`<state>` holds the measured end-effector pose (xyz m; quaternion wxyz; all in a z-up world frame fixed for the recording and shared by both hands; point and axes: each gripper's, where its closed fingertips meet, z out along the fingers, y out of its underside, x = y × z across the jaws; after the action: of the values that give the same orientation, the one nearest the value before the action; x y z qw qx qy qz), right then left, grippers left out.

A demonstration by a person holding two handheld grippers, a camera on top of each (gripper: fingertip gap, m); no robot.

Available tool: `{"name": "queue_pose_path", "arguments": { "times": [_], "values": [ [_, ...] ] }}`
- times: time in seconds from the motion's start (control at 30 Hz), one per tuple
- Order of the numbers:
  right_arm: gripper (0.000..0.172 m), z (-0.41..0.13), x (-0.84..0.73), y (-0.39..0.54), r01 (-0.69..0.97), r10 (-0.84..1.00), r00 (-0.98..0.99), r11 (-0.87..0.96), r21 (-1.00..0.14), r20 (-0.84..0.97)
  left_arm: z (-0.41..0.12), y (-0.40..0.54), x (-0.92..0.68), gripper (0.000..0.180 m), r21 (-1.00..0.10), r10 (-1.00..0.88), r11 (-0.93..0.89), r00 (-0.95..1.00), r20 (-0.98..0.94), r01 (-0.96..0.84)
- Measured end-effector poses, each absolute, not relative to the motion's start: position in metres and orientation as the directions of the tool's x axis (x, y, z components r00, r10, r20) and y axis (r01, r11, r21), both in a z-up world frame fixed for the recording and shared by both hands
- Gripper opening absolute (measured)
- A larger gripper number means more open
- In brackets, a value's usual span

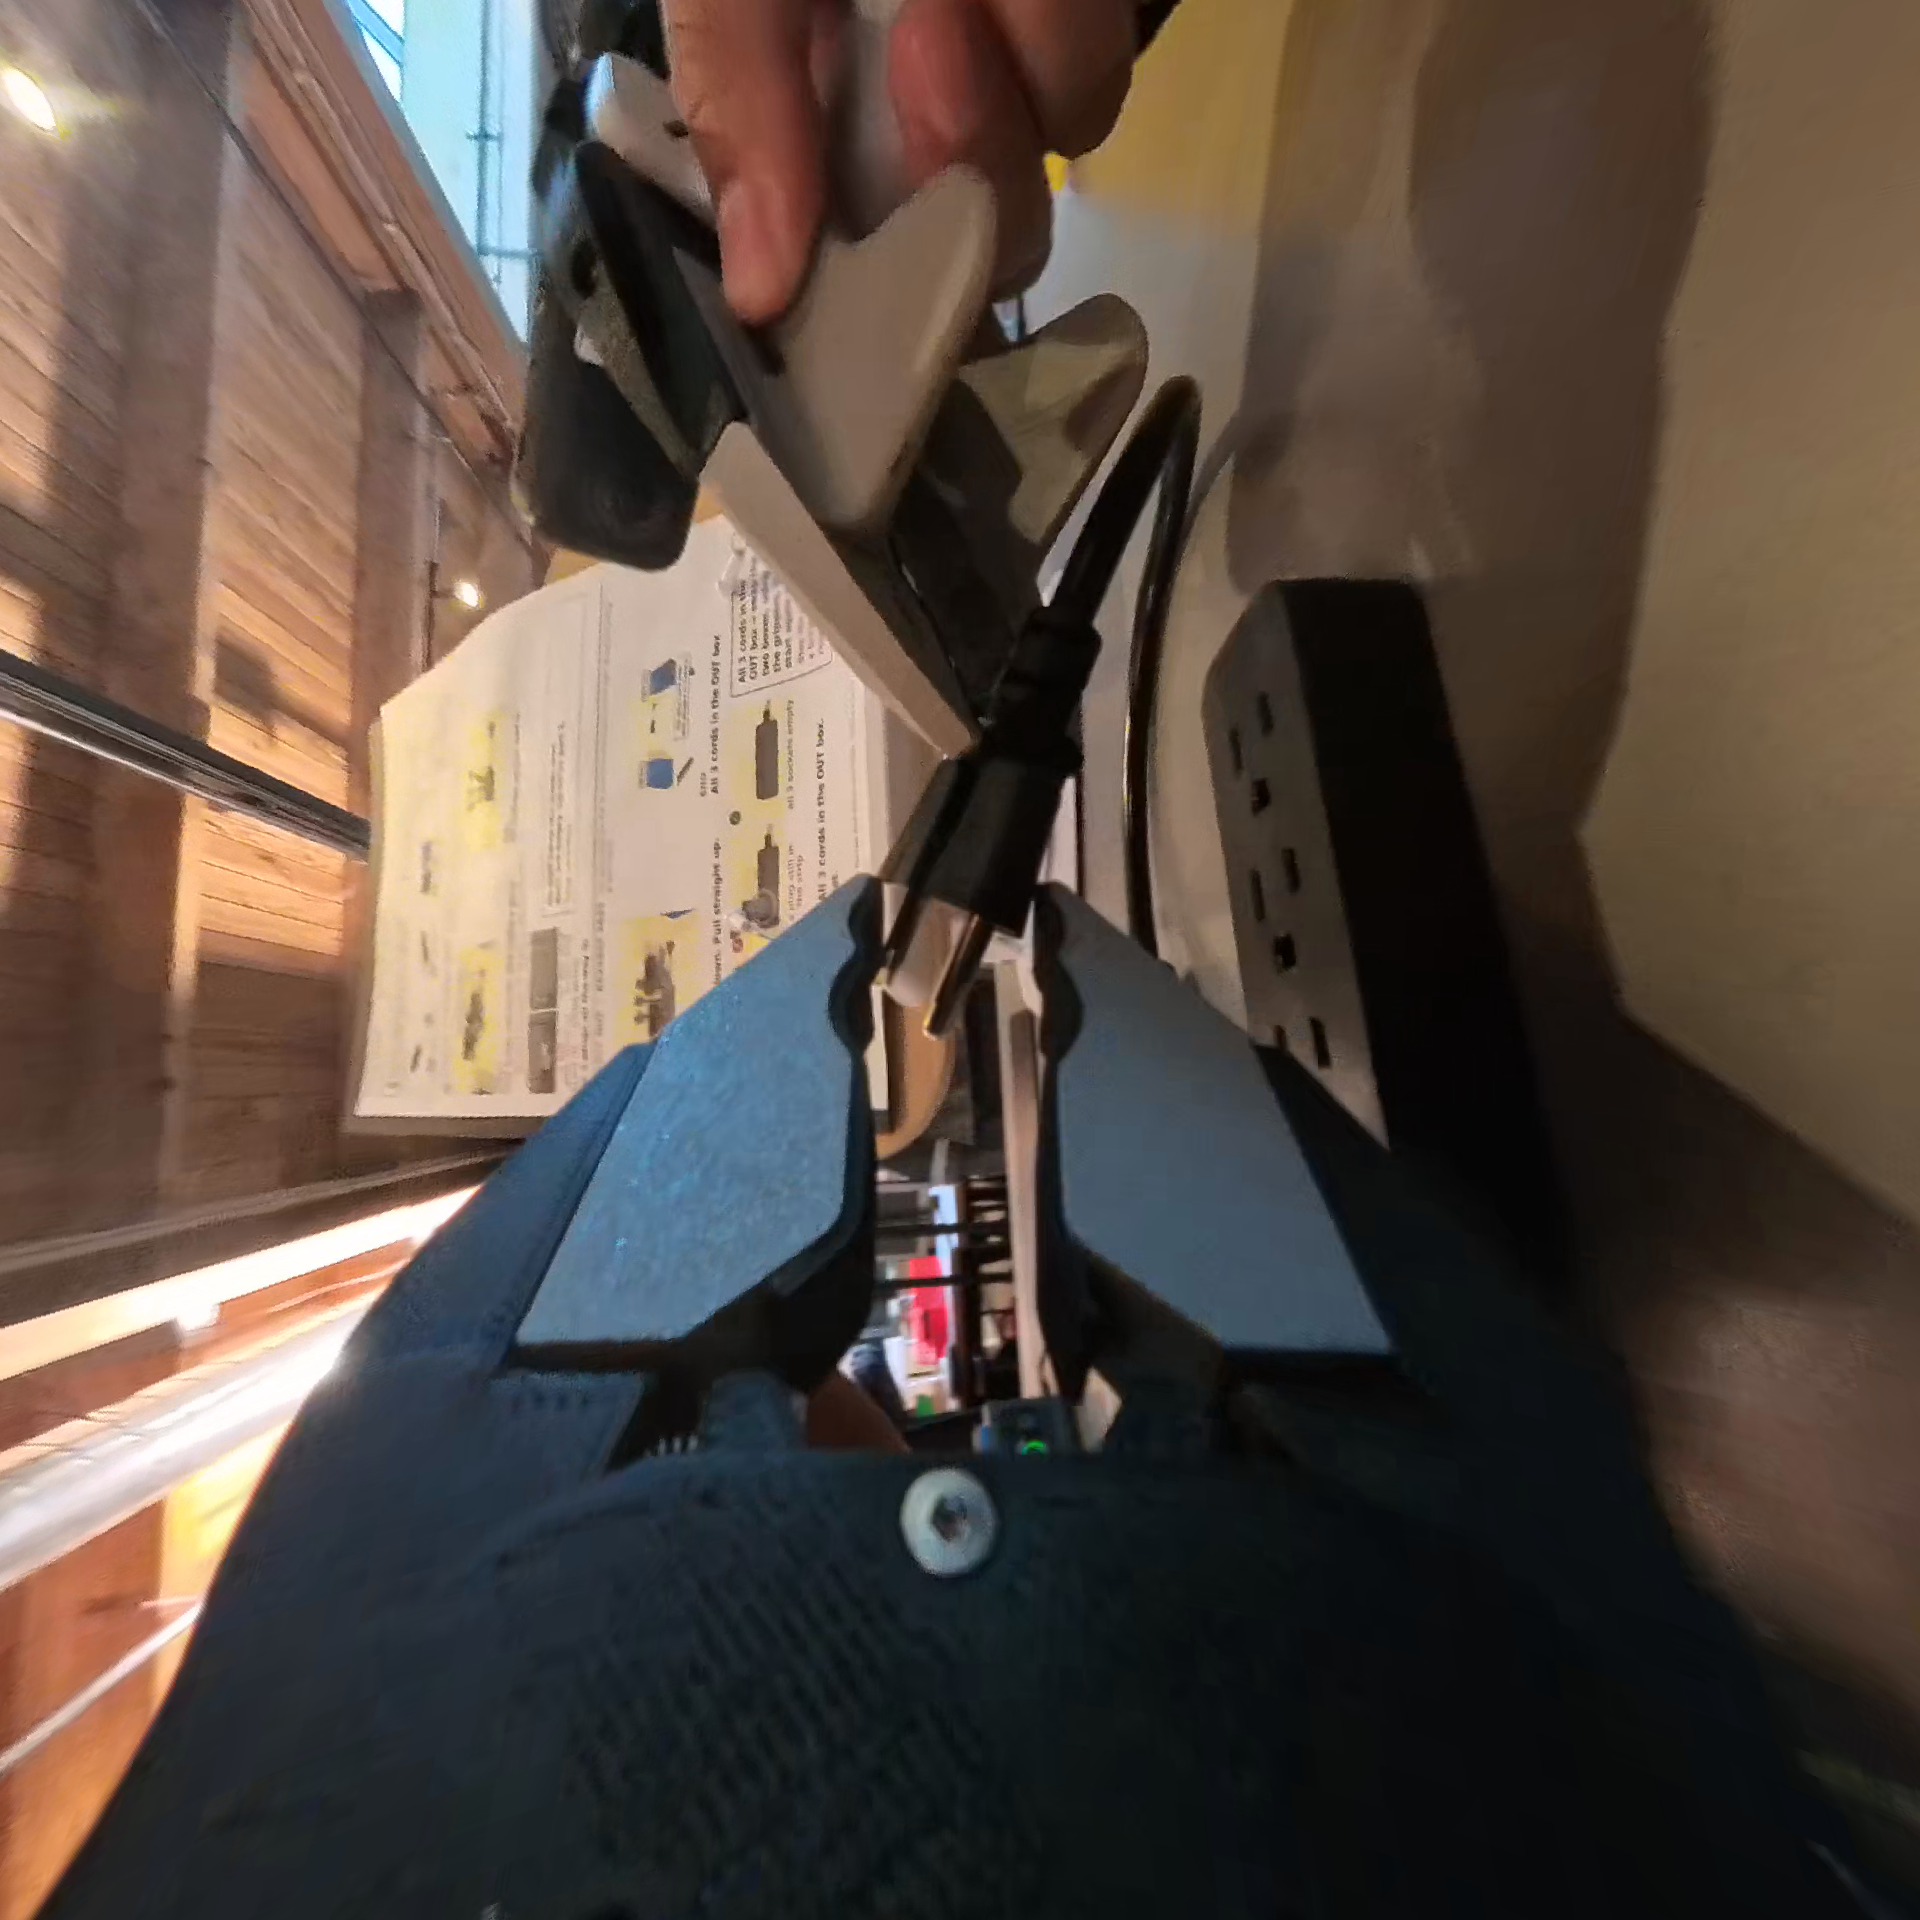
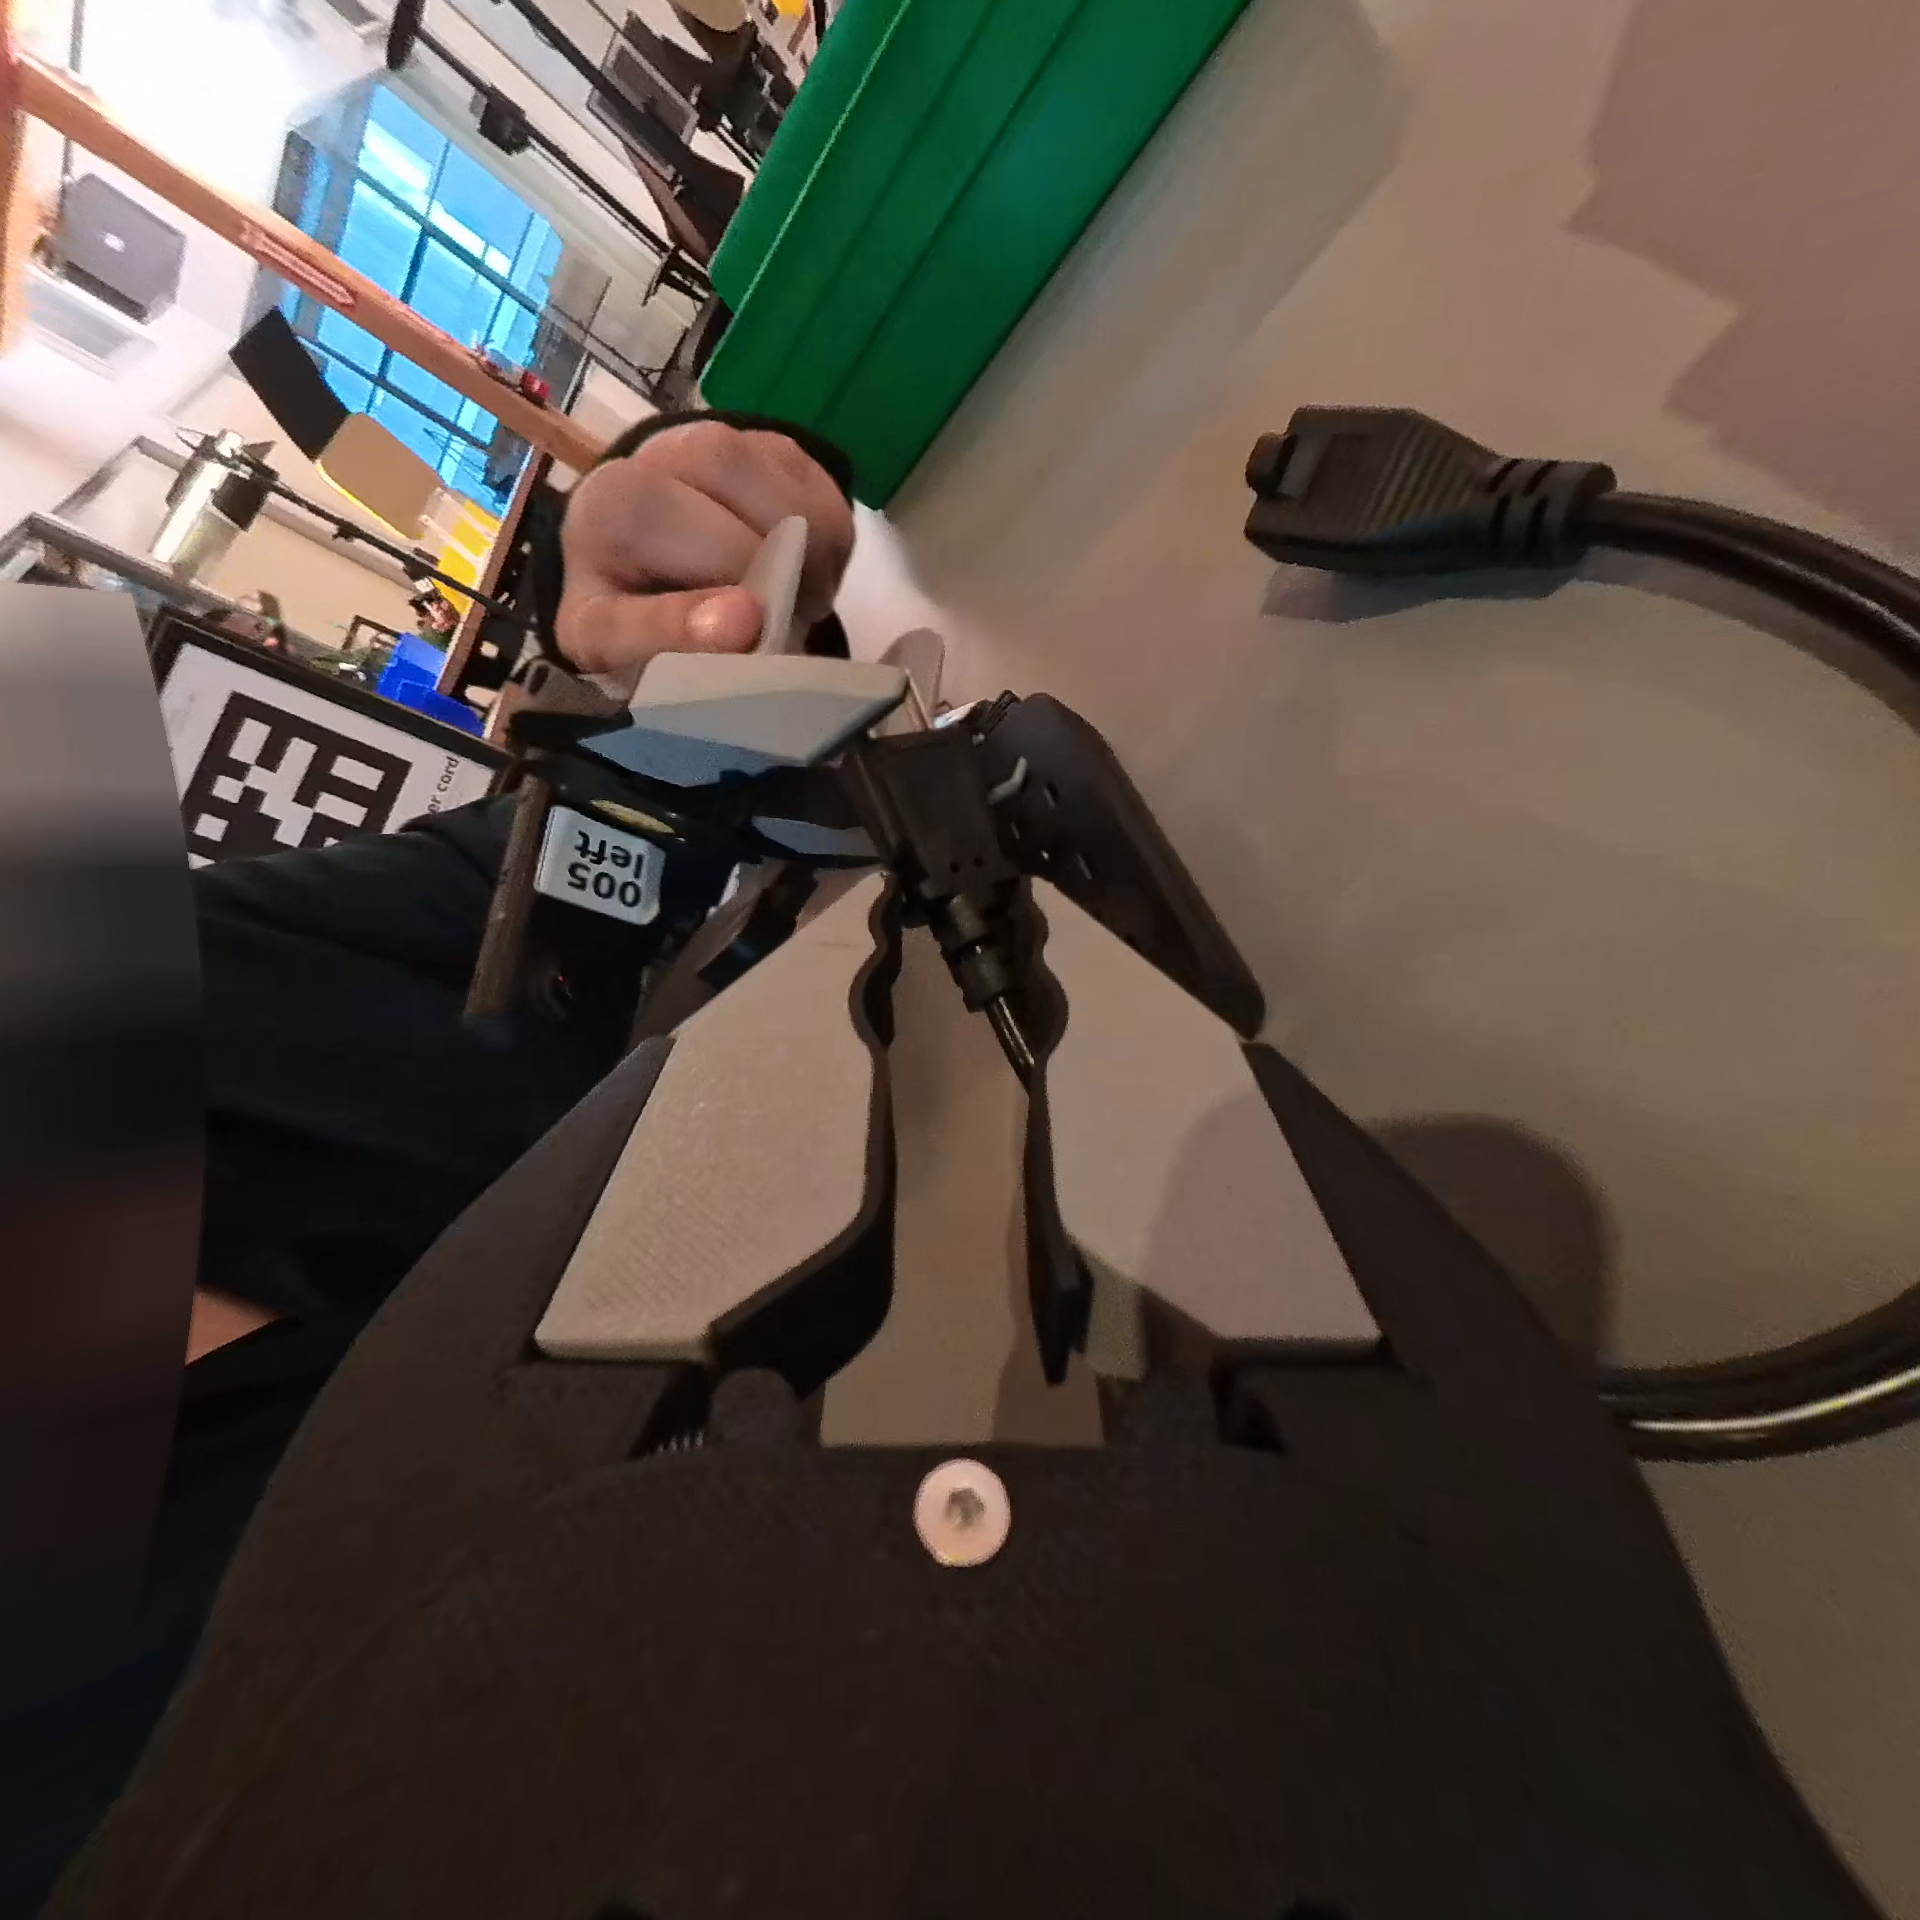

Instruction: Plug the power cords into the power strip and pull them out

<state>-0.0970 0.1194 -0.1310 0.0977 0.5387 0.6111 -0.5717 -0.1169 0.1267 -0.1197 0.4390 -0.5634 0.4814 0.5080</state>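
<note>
Handover above the table (image 2: 1558, 831): right gripper (image 2: 966, 935) pinches the black plug's strain relief (image 2: 966, 925); left gripper (image 1: 951, 935) narrows around the plug (image 1: 977, 831), contact unclear, beside the power strip (image 1: 1340, 831).

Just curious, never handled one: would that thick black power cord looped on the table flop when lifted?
Probably springy, not limp: the thick black power cord holds a wide, even loop on the grey table. Its blocky black end connector lies flat, so it likely won't roll.

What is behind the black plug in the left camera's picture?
Behind the plug stands a printed paper sheet, and past it a wooden wall. The plug and gripper hide part of the sheet.
</note>
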Motion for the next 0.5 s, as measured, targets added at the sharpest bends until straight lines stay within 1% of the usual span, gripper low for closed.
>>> {"name": "queue_pose_path", "arguments": {
  "times": [0.03, 0.07, 0.1, 0.13, 0.17, 0.23, 0.27, 0.33, 0.37, 0.43, 0.5],
  "values": [
    [0.018, -0.132, -0.097, 0.119, 0.772, 0.553, -0.397, -0.231, -0.593, -0.733, -0.121, 0.127, -0.118, 0.025, 0.021, -0.107, -0.164, -0.003, -0.994, -0.986],
    [0.018, -0.133, -0.098, 0.119, 0.77, 0.555, -0.398, -0.231, -0.595, -0.73, -0.121, 0.127, -0.119, 0.025, 0.016, -0.112, -0.175, 0.004, -0.994, -0.984],
    [0.019, -0.131, -0.098, 0.12, 0.766, 0.553, -0.403, -0.234, -0.599, -0.73, -0.121, 0.127, -0.12, 0.024, -0.02, -0.118, -0.187, 0.043, -0.992, -0.982],
    [0.019, -0.129, -0.098, 0.121, 0.759, 0.552, -0.408, -0.236, -0.606, -0.727, -0.121, 0.128, -0.122, 0.024, -0.081, -0.124, -0.201, 0.107, -0.986, -0.976],
    [0.02, -0.127, -0.099, 0.123, 0.747, 0.562, -0.417, -0.235, -0.622, -0.714, -0.123, 0.129, -0.123, 0.024, -0.167, -0.143, -0.215, 0.2, -0.969, -0.962],
    [0.02, -0.113, -0.103, 0.13, 0.675, 0.606, -0.459, -0.239, -0.698, -0.65, -0.126, 0.13, -0.128, 0.024, -0.367, -0.172, -0.246, 0.413, -0.895, -0.897],
    [0.024, -0.102, -0.104, 0.134, 0.617, 0.635, -0.487, -0.235, -0.751, -0.599, -0.127, 0.131, -0.133, 0.024, -0.463, -0.176, -0.271, 0.516, -0.838, -0.844],
    [0.036, -0.079, -0.1, 0.135, 0.5, 0.677, -0.557, -0.189, -0.845, -0.481, -0.125, 0.132, -0.143, 0.023, -0.621, -0.165, -0.31, 0.684, -0.71, -0.72],
    [0.039, -0.069, -0.096, 0.132, 0.448, 0.685, -0.594, -0.152, -0.881, -0.42, -0.123, 0.132, -0.148, 0.023, -0.691, -0.148, -0.323, 0.755, -0.638, -0.647],
    [0.04, -0.06, -0.085, 0.119, 0.377, 0.675, -0.667, -0.061, -0.924, -0.316, -0.117, 0.132, -0.153, 0.023, -0.811, -0.133, -0.321, 0.871, -0.474, -0.49],
    [0.039, -0.07, -0.079, 0.106, 0.381, 0.657, -0.704, 0.029, -0.924, -0.269, -0.112, 0.132, -0.154, 0.023, -0.895, -0.142, -0.311, 0.946, -0.29, -0.321]
  ]
}}
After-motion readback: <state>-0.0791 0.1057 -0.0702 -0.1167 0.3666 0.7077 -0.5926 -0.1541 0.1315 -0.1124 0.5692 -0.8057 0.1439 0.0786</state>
